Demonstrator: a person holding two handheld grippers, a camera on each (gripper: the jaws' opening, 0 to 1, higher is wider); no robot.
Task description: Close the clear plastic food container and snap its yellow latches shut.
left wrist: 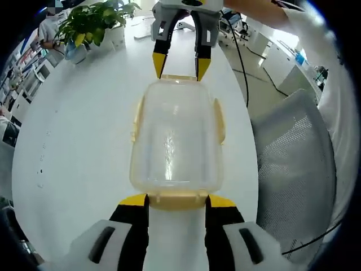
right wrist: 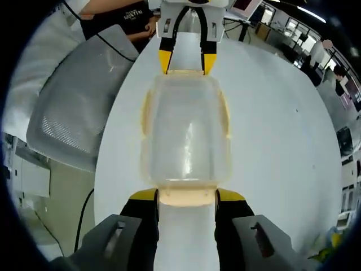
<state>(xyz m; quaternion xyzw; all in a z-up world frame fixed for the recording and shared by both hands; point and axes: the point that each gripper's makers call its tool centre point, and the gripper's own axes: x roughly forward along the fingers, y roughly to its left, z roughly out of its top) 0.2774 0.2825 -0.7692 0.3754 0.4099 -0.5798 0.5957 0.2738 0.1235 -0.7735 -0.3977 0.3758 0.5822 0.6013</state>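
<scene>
Container (left wrist: 174,138) lies lid-on along the white table (left wrist: 79,141), between the two grippers, one at each short end. Left gripper (left wrist: 176,201): jaws spread, tips flanking the near end latch (left wrist: 176,199), not clamped on it. Right gripper (right wrist: 186,196): same, jaws apart astride its end latch (right wrist: 186,196). Side latches (left wrist: 219,119) look flared outward, probably unsnapped. Judged step: lid seated, latching in hand. Next: press each end latch down against the wall until it seats, then the sides. Chair (left wrist: 296,164) stands beside the table.

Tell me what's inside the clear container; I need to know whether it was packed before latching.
Through the clear container no food or item shows, just glare and the white table beneath. The yellow latches at each end, flanked by the left gripper and right gripper, hide the rim there.
</scene>
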